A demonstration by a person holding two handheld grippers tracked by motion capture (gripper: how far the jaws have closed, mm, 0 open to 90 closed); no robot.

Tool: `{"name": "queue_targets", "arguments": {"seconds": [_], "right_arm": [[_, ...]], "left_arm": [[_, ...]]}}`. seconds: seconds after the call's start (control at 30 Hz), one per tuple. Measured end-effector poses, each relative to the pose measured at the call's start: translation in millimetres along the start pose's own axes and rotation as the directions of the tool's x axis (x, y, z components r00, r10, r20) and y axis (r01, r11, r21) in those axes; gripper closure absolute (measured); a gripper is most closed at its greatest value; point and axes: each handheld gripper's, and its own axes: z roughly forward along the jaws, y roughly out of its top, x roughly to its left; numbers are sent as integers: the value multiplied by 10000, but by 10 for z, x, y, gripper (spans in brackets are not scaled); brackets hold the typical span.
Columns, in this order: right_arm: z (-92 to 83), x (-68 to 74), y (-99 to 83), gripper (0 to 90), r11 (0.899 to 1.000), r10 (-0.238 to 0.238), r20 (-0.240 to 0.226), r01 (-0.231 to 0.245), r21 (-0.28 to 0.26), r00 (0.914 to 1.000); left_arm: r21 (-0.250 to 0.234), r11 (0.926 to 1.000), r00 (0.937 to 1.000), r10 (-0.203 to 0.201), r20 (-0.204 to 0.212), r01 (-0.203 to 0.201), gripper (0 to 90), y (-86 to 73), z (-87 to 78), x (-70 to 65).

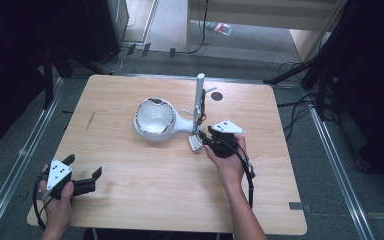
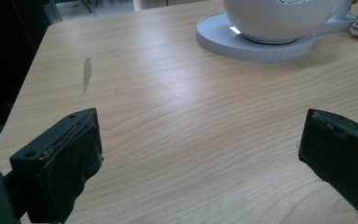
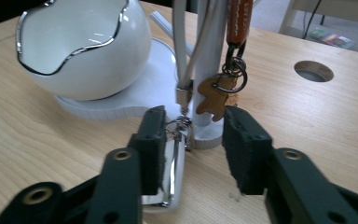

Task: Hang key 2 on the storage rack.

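Observation:
A white bowl with a wavy silver rim sits on a white stand whose upright post rises at its right. From the post hang a white strap ending in a shiny silver tag and a brown strap with a brown figure charm. My right gripper is at the foot of the post, jaws apart. The silver tag lies between them against the left pad, and the right pad stands clear of it. My left gripper rests near the table's front left corner, open and holding nothing.
The wooden table has a round cable hole behind the post and a grey scuff at its left. In the left gripper view the stand's base lies far ahead. Dark stands and cables surround the table on the floor.

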Motion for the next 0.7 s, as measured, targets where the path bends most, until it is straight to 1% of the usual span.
{"name": "queue_targets", "arguments": {"seconds": [0.03, 0.1, 0.2, 0.27, 0.3, 0.4, 0.47, 0.53, 0.63, 0.7], "right_arm": [[-10, -2, -1, 540, 10000, -2, -134, 1, -44, 9999], [-38, 6, -13, 481, 9997, -66, -206, 61, -255, 9998], [-94, 25, -53, 380, 9978, -128, 118, 136, -649, 9998], [-129, 28, -68, 329, 9970, -154, 179, 167, -752, 9997], [-145, 23, -71, 301, 9967, -175, 129, 184, -785, 9998], [-199, 2, -79, 203, 9952, -58, 138, 71, -972, 9999], [-234, -21, -95, 133, 9940, 126, 209, -103, -1092, 9997], [-261, -45, -115, 111, 9933, 181, 230, -154, -1143, 9996], [-311, -90, -150, 23, 9936, 199, 113, -185, -1113, 9997], [-355, -116, -183, 0, 9937, 195, 135, -179, -1104, 9997]], "left_arm": [[2, 10000, 10000, -45, 14, 45, 0, 0, 2, 1], [12, 10000, 10000, -94, 32, 94, 0, 0, 5, 5], [27, 9999, 9999, -105, 58, 105, 0, 1, 8, 8], [57, 9999, 9999, -105, 87, 104, 0, 3, 9, 10], [61, 9999, 9999, -103, 102, 102, 0, 4, 9, 12], [80, 9999, 9998, -138, 130, 137, 0, 6, 13, 15], [70, 9999, 9998, -158, 127, 158, 0, 6, 16, 15], [56, 9998, 9997, -178, 147, 178, 0, 6, 18, 16], [46, 9998, 9997, -197, 136, 196, 0, 6, 19, 16], [58, 9998, 9997, -205, 138, 204, 0, 7, 20, 18]]}}
